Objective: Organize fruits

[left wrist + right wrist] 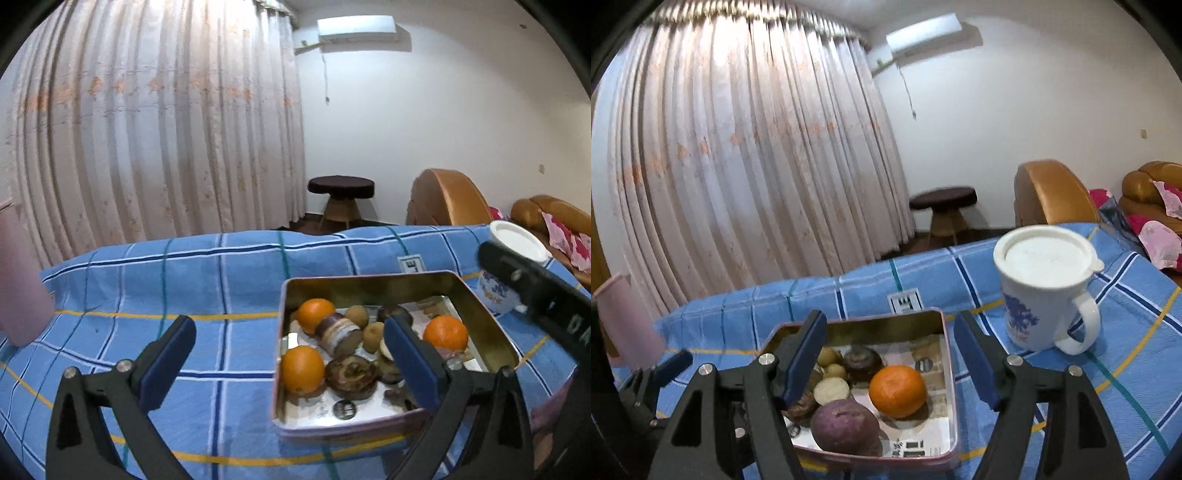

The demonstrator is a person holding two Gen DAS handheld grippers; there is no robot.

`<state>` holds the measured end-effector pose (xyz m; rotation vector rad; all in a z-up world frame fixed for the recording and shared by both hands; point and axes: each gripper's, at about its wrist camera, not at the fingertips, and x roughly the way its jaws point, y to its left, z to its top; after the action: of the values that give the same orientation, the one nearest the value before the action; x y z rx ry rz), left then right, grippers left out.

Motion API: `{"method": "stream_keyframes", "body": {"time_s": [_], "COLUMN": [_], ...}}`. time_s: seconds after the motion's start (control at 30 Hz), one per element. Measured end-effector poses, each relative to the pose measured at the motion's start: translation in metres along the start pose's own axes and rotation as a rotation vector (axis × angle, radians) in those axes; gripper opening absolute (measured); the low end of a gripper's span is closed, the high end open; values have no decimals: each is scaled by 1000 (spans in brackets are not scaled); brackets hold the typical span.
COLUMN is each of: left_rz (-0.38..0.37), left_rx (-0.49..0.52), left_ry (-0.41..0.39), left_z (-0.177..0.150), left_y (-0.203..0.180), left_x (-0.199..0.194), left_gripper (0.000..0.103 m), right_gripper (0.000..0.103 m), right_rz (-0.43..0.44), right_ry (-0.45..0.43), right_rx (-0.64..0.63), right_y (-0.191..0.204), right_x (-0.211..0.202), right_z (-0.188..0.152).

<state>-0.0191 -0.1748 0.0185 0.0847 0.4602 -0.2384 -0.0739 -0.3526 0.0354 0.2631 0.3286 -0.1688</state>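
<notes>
Oranges and other produce lie in the tin at lower right of my left view. My left tool gapes wide and empty, its right finger over the tin. My right tool stands open, empty, above one orange; mug at right.

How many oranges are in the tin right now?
3, going by the left wrist view: one orange at the tin's far left, one near left, one right; others may be hidden.
</notes>
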Motion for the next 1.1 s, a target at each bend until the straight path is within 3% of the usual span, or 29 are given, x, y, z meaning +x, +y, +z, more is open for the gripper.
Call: {"method": "stream_keyframes", "body": {"time_s": [0.1, 0.2, 0.4, 1.1], "left_rz": [14, 50, 51, 42], "left_rx": [-8, 3, -34, -17], "left_ry": [-42, -73, -94, -108], "left_z": [-4, -7, -12, -18], "left_y": [9, 13, 26, 25], "left_x": [-11, -20, -32, -46], "left_gripper": [103, 103, 103, 103], "right_gripper": [73, 74, 74, 81], "right_rz": [-6, -29, -56, -101], "right_ry": [-69, -83, -142, -210], "right_rx": [-9, -58, -139, -92], "right_y": [2, 15, 36, 27], "right_x": [-10, -13, -27, -57], "right_z": [-5, -11, -19, -25]}}
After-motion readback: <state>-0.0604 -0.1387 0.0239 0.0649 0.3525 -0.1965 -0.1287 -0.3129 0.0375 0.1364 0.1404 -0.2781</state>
